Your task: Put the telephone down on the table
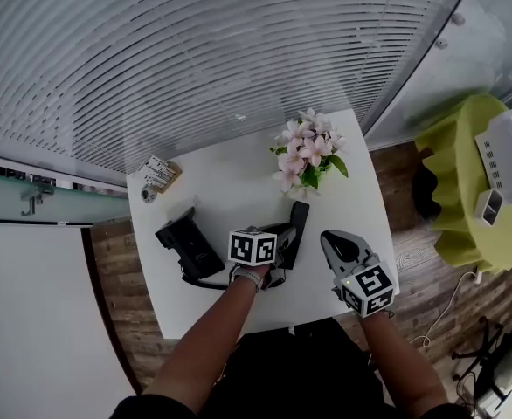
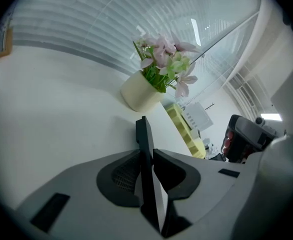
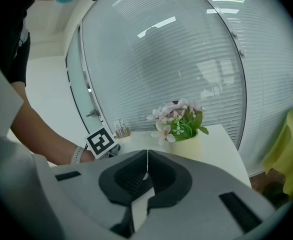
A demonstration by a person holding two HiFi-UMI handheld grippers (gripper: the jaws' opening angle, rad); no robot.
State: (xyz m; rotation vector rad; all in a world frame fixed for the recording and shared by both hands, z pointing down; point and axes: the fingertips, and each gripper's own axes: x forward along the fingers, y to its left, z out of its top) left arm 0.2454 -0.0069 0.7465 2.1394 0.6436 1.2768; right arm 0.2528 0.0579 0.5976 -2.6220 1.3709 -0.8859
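The flower pot (image 2: 139,93) stands at the far side of the white table (image 1: 230,182). Just in front of it, on the person's side, the left gripper (image 2: 146,153) is clamped on the black telephone handset (image 2: 143,134), held on edge with its far end pointing towards the pot and low over the table top; I cannot tell whether it touches. The telephone base (image 1: 189,247) sits left of the pot and nearer the person. The right gripper (image 3: 147,152) hovers further from the pot, by the table's near right edge, its jaws together on nothing.
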